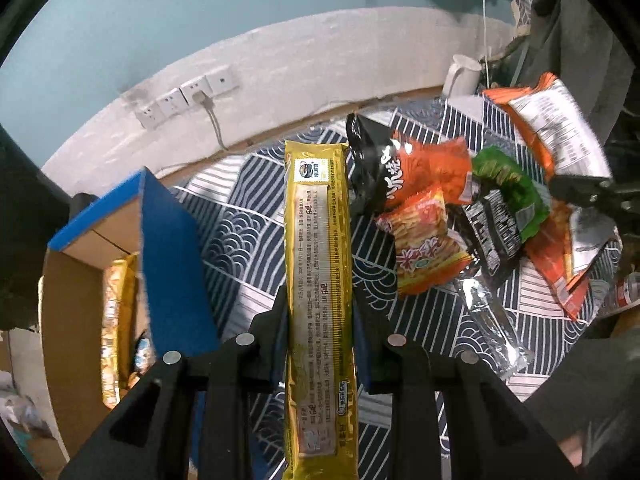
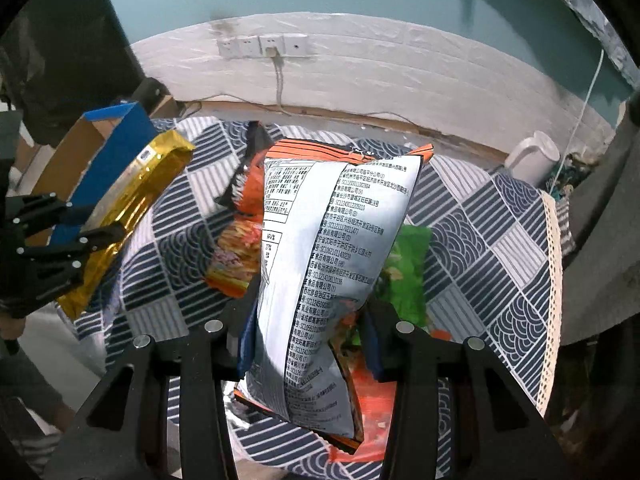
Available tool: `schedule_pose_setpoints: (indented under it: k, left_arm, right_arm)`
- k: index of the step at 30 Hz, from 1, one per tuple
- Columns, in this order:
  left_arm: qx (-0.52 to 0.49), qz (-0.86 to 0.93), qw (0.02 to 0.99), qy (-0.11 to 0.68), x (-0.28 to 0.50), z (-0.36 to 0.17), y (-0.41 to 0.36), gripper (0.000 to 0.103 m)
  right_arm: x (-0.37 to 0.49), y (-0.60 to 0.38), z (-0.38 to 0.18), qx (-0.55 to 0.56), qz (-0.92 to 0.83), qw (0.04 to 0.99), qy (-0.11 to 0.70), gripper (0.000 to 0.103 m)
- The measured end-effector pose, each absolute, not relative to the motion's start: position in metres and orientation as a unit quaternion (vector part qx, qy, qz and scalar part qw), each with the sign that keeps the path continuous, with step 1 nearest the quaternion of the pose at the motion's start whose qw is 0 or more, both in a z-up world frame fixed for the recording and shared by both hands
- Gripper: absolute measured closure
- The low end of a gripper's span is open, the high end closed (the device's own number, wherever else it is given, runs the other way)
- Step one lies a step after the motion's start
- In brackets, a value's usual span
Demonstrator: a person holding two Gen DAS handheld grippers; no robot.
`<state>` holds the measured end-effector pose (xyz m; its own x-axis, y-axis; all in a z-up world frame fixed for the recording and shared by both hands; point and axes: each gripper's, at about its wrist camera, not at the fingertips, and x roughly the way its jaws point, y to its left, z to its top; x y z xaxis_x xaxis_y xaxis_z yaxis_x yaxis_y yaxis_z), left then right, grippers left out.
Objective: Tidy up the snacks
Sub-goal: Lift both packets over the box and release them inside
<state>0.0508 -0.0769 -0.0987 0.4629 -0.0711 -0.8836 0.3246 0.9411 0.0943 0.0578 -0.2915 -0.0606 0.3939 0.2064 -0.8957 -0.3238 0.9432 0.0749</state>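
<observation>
My left gripper (image 1: 318,312) is shut on a long gold snack pack (image 1: 318,248) and holds it above the patterned tablecloth (image 1: 244,240), right of the open blue cardboard box (image 1: 168,256). The same gold pack (image 2: 132,200) and left gripper (image 2: 86,240) show in the right wrist view beside the box (image 2: 108,160). My right gripper (image 2: 308,332) is shut on an orange and white chip bag (image 2: 328,264), lifted over the snack pile. It also shows in the left wrist view (image 1: 556,132), held by the right gripper (image 1: 580,192).
A pile of snacks lies on the cloth: an orange packet (image 1: 424,248), a black and orange bag (image 1: 400,168), a green bag (image 1: 508,184), a silver-black pack (image 1: 488,324). Another gold pack (image 1: 116,320) lies inside the box. A white mug (image 2: 532,156) stands at the far right. Wall sockets (image 2: 264,46) behind.
</observation>
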Motion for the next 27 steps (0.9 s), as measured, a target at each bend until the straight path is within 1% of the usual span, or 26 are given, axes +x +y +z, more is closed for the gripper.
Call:
schedule_pose_setpoints:
  k: [10, 27]
  left_arm:
    - [0.128, -0.099, 0.871, 0.464, 0.032, -0.055, -0.041, 0.075]
    - [0.084, -0.040, 0.890, 0.446, 0.024, -0.036, 0.057, 0.075]
  right_arm:
    - [0.055, -0.258, -0.039, -0.072, 0.182, 0.837, 0.512, 0.062]
    - [0.067, -0.176, -0.012, -0.093, 0.228, 0.833, 0.496, 0.062]
